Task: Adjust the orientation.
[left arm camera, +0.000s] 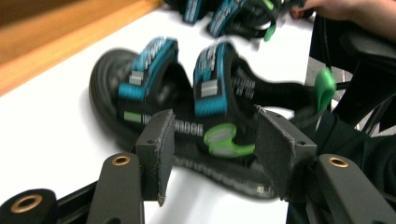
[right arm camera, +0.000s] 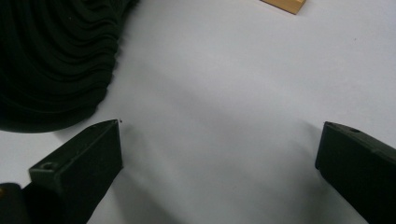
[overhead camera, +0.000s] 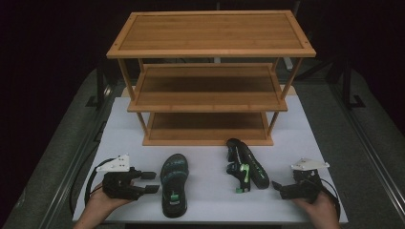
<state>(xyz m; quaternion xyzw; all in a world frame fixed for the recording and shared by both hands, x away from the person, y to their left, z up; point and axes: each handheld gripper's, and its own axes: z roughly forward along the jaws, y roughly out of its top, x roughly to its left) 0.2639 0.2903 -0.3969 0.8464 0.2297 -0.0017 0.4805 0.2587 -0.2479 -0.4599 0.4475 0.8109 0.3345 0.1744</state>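
Note:
Two black sandals with blue straps and green tabs lie on the white table in front of a wooden rack [overhead camera: 207, 98]. The left sandal [overhead camera: 174, 183] lies flat, sole down. On its side, the right sandal [overhead camera: 244, 164] shows its ribbed sole [right arm camera: 51, 60] in the right gripper view. My left gripper [overhead camera: 150, 182] is open just left of the flat sandal [left arm camera: 159, 93]; in its own view the left gripper [left arm camera: 212, 154] has the sandal's side close ahead of its jaws. My right gripper [overhead camera: 278, 189] is open to the right of the tipped sandal. In its own view the right gripper [right arm camera: 219, 154] has bare table between its jaws.
The rack has three bare shelves, and its top shelf [overhead camera: 210, 33] overhangs the back of the table. The white table top [overhead camera: 210, 200] ends near my hands at the front edge. The rack's foot [right arm camera: 285, 4] shows in the right gripper view. Dark floor and rails flank the table.

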